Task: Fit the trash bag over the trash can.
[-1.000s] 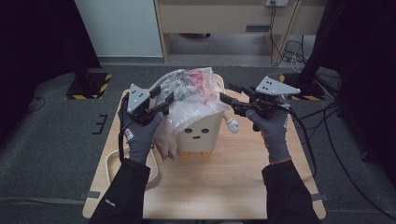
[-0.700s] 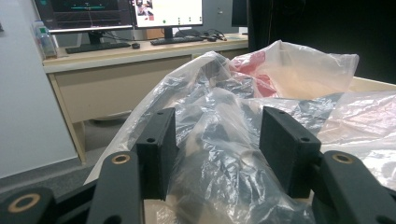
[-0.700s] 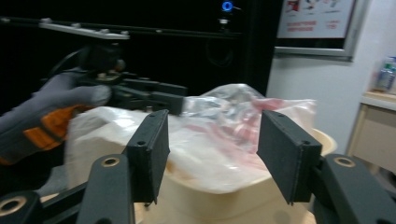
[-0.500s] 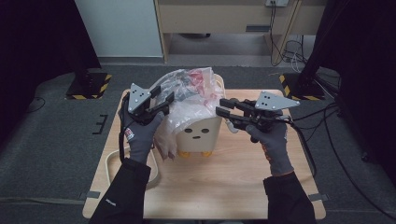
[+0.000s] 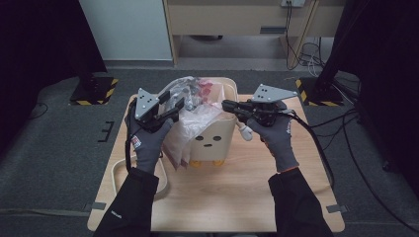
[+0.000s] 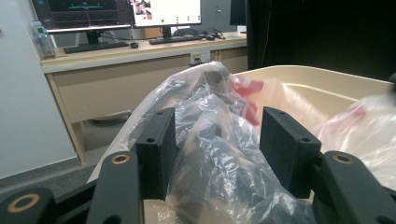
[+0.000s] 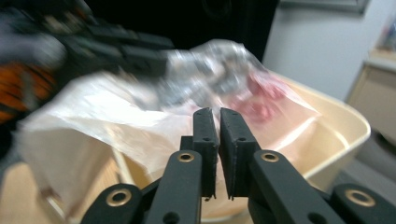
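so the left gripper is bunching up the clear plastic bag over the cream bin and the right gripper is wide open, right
Not quite: the right gripper has just been closing and is nearly shut, nothing visible between its jaws, as the right gripper view shows. The left gripper does hold the plastic bag over the cream bin.

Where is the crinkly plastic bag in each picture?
High view: plastic bag sits top middle, spilling over the cream bin.
Left gripper view: bag is centre, between the black fingers.
Right gripper view: bag is centre-left.
Shared landmark: the cream bin's rim.

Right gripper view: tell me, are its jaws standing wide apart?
No, the right gripper has its jaws almost together over the bin.
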`<move>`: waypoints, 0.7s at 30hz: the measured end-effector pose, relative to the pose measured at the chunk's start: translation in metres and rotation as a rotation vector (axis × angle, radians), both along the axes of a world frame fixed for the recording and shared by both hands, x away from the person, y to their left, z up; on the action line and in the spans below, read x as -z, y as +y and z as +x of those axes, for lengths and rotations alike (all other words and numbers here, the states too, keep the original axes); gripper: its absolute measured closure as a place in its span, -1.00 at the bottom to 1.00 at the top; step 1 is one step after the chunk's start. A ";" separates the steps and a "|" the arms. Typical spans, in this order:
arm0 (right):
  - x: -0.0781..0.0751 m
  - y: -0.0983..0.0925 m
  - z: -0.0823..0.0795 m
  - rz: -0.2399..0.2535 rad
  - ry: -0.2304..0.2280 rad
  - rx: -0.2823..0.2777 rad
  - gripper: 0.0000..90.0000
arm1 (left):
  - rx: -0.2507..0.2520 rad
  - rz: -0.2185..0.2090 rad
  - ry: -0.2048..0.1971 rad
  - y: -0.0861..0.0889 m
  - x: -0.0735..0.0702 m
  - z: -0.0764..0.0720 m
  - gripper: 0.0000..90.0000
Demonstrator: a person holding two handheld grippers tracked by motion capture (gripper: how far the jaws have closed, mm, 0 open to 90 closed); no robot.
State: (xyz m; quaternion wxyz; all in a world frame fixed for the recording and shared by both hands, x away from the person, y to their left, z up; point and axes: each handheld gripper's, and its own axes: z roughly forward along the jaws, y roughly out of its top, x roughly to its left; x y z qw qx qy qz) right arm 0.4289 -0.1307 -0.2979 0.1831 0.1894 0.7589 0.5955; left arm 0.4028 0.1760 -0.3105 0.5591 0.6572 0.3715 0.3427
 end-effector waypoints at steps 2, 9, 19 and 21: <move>0.002 0.002 0.003 -0.025 0.023 0.011 0.80 | 0.004 -0.004 -0.002 0.000 0.000 0.000 0.00; -0.002 -0.001 -0.005 0.050 -0.013 0.034 0.29 | 0.015 -0.008 -0.014 0.002 0.000 -0.002 0.00; -0.007 0.007 -0.023 0.113 -0.031 -0.027 0.03 | 0.015 0.002 -0.007 -0.005 0.001 -0.001 0.00; -0.005 0.014 -0.024 0.114 -0.020 -0.050 0.00 | 0.014 0.006 -0.007 -0.006 0.001 0.000 0.00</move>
